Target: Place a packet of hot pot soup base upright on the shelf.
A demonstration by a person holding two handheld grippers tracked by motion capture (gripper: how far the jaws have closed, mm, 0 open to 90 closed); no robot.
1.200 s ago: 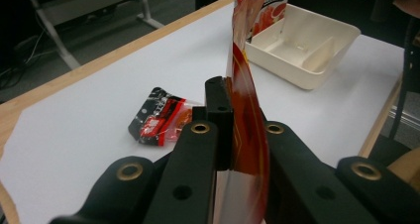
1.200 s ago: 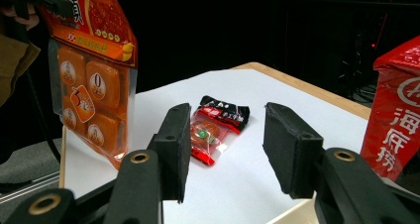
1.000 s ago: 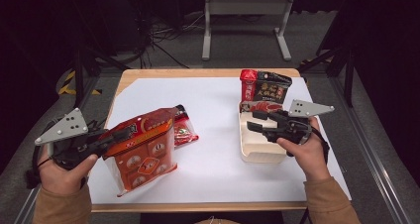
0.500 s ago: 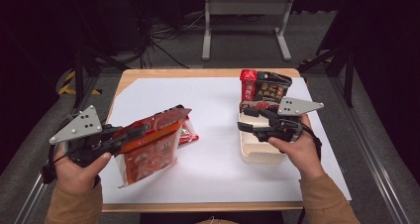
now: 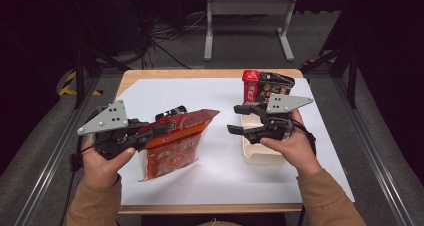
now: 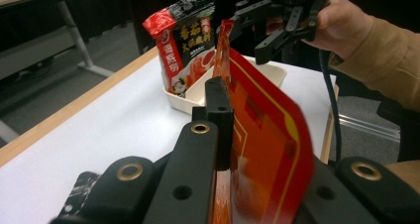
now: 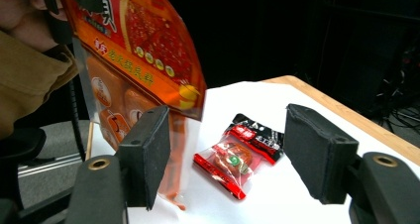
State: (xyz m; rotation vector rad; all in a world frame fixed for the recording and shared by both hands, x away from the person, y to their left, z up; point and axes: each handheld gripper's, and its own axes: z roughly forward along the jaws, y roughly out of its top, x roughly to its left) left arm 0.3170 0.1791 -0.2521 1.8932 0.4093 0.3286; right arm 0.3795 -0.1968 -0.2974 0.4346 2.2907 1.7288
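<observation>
A: Large red-orange glossy foil pouch [image 5: 172, 141], printed with food pictures. It hangs off the tabletop [image 5: 220, 181], left of centre, gripped at one edge.

B: Who has it?

A: The left gripper [image 5: 167, 128]. Its fingers are pressed together on the pouch's near-left edge; in the left gripper view the film [image 6: 257, 135] rises out between the black fingers. My guess is that an edge pinch leaves the opposite corner free for the other tool.

B: Which way does it run?

A: In the high view the long axis goes left to right across the tabletop, tilted a little away. The pointed upper corner aims right and far, toward the right gripper [image 5: 239, 119]. The broad face hangs down toward the tabletop.

B: And the right one?

A: Fingers spread wide, just been opening, nothing between them. In the right gripper view the pouch [image 7: 143, 50] sits up and left of the gap, not inside it. It looks poised to take the free corner, though I can't say so for certain.

B: What lies around?

A: A small red and black sachet [image 7: 240, 152] lies flat on the white sheet beneath the pouch. To the right, a shallow cream tray [image 5: 260, 153] sits under the right hand, and a red and black noodle packet [image 5: 262, 86] stands upright at its far end.
</observation>
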